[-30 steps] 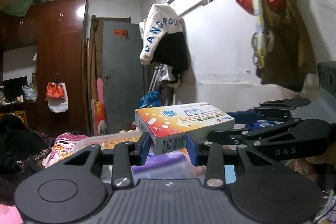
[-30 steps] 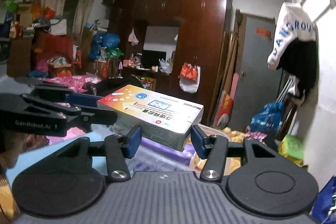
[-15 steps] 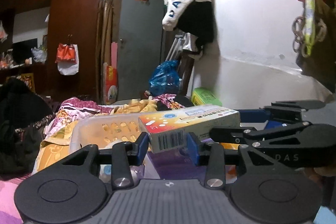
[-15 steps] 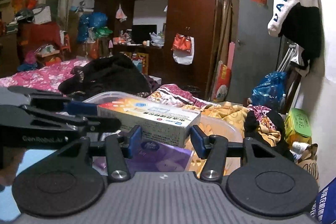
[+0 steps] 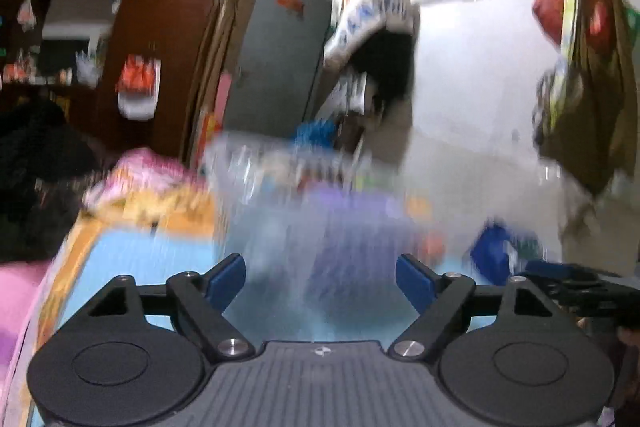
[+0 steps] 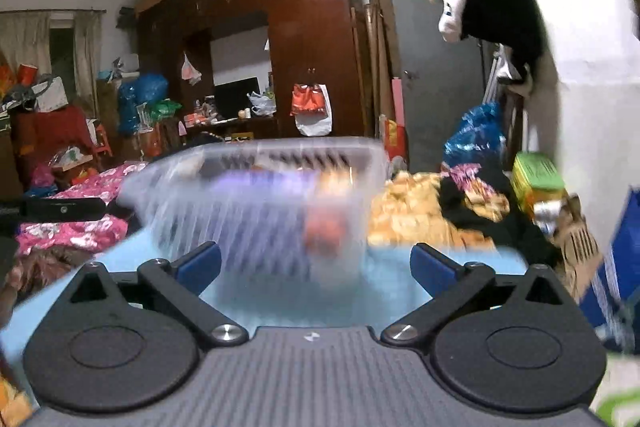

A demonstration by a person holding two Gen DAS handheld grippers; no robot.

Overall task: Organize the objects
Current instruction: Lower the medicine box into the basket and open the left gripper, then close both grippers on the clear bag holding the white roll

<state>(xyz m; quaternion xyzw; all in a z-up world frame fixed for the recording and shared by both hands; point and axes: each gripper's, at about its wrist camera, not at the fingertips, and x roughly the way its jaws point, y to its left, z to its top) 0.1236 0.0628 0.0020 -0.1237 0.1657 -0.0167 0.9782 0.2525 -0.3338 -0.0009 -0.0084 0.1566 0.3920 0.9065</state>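
Translucent plastic basket (image 6: 256, 203), slotted upper wall, sits on a light blue surface (image 6: 280, 303) straight ahead of the right gripper (image 6: 316, 265); jaws spread wide, nothing between them. Purple (image 6: 260, 187) and orange (image 6: 324, 227) contents show through the wall, too blurred to identify. Left gripper (image 5: 320, 277) likewise spread and empty; basket (image 5: 280, 195) ahead, heavily smeared, outline unclear.
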